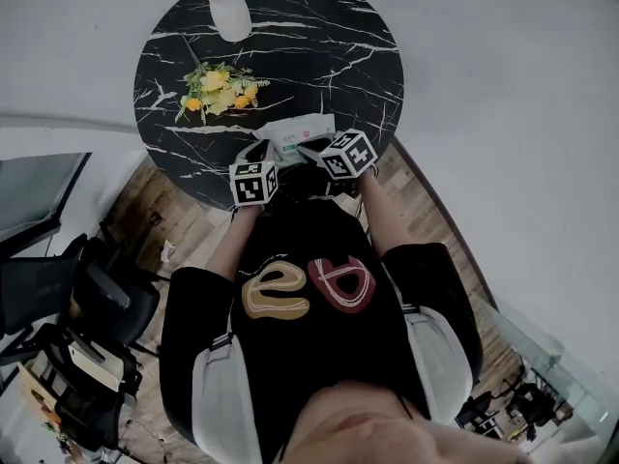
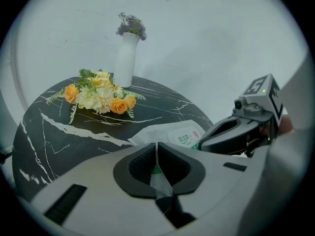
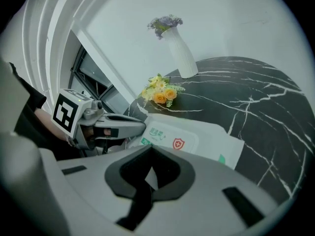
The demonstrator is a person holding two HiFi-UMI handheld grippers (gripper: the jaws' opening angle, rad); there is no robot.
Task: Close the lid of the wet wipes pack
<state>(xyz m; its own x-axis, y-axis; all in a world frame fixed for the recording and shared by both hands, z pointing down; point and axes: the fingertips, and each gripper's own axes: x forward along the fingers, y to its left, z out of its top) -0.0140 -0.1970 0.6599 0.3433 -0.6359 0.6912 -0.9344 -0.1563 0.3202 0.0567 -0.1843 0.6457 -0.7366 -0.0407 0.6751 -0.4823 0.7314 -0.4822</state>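
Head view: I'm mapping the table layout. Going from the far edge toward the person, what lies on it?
white vase with purple flowers → yellow and orange flower bouquet → white wet wipes pack

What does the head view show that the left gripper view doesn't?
Only the head view: the left gripper from outside, the person's torso, the wood floor and chairs. Only the left gripper view: that gripper's tongs shut together, close up, and the wet wipes pack label print up close. Both: the pack, the right gripper, the bouquet, the white vase, the black table.
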